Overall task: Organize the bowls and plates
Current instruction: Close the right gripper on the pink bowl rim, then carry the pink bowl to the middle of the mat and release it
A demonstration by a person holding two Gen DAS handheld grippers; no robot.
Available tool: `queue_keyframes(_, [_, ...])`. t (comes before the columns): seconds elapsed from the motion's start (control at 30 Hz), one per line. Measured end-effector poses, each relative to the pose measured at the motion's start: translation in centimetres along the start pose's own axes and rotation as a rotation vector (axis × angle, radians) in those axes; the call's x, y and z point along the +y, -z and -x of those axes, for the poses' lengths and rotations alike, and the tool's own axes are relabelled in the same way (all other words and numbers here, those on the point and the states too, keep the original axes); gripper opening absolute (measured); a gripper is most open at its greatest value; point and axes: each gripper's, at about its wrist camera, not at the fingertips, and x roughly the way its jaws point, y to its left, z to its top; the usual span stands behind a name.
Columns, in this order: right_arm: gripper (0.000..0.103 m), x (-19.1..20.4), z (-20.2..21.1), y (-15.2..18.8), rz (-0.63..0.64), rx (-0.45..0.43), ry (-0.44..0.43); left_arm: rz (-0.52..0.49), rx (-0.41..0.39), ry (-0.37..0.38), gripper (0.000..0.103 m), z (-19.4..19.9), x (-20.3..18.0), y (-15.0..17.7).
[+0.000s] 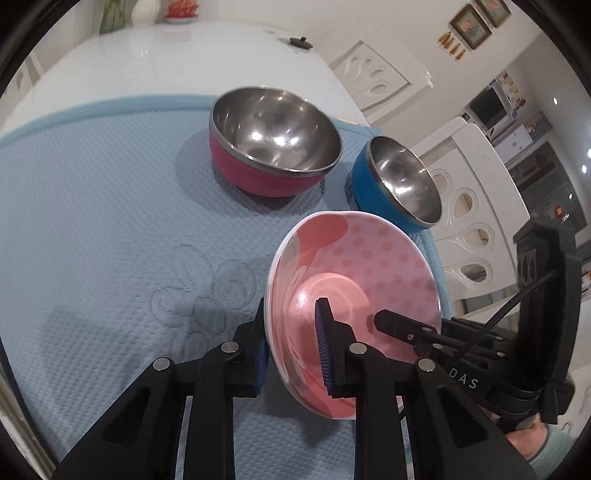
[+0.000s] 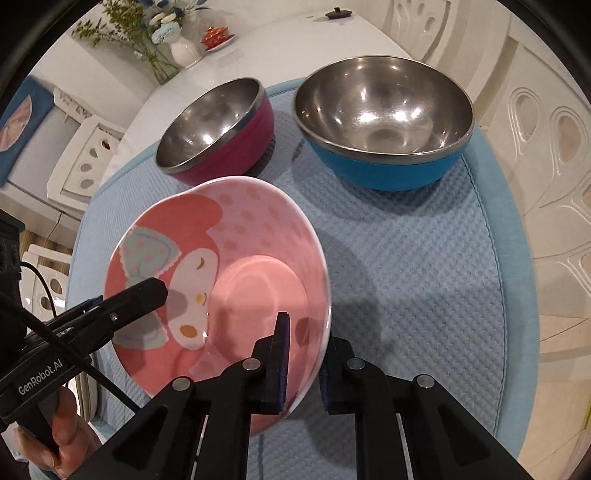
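Observation:
A pink cartoon-print bowl (image 1: 354, 273) (image 2: 236, 258) is held above the blue quilted mat (image 1: 110, 221) (image 2: 424, 277), tilted. My left gripper (image 1: 291, 347) is shut on its near-left rim, one finger inside and one outside. My right gripper (image 2: 306, 354) is shut on the opposite rim the same way. A steel bowl with a magenta outside (image 1: 273, 140) (image 2: 218, 125) and one with a blue outside (image 1: 399, 181) (image 2: 384, 118) stand on the mat beyond it, side by side. Each gripper shows in the other's view, the right (image 1: 406, 328), the left (image 2: 140, 295).
The mat lies on a white table (image 1: 166, 62) (image 2: 280, 48). A vase with flowers (image 2: 181, 40), a small red dish (image 2: 216, 35) and a dark lid (image 1: 301, 41) stand at the far end. White chairs (image 1: 476, 206) (image 2: 546, 147) line the table's sides.

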Motion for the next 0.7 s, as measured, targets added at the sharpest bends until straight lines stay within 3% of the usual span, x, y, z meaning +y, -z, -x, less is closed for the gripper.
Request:
queue_keyframes(0.1, [0.013,1.2,1.0,0.1,0.034,-0.012,0.011,-0.011,-0.026,-0.025,0.02,1.7,-0.2,0.3])
queue_keyframes(0.33, [0.013,5.2,3.4,0.8,0.064,-0.01,-0.058,0.05,-0.095,-0.091,0.02,7.0,1.2,1.9])
queue_keyframes(0.7, [0.013,10.0,2.1,2.3,0.133,0.038,-0.059,0.139,-0.052,-0.121,0.02,7.8,5.0,5.2])
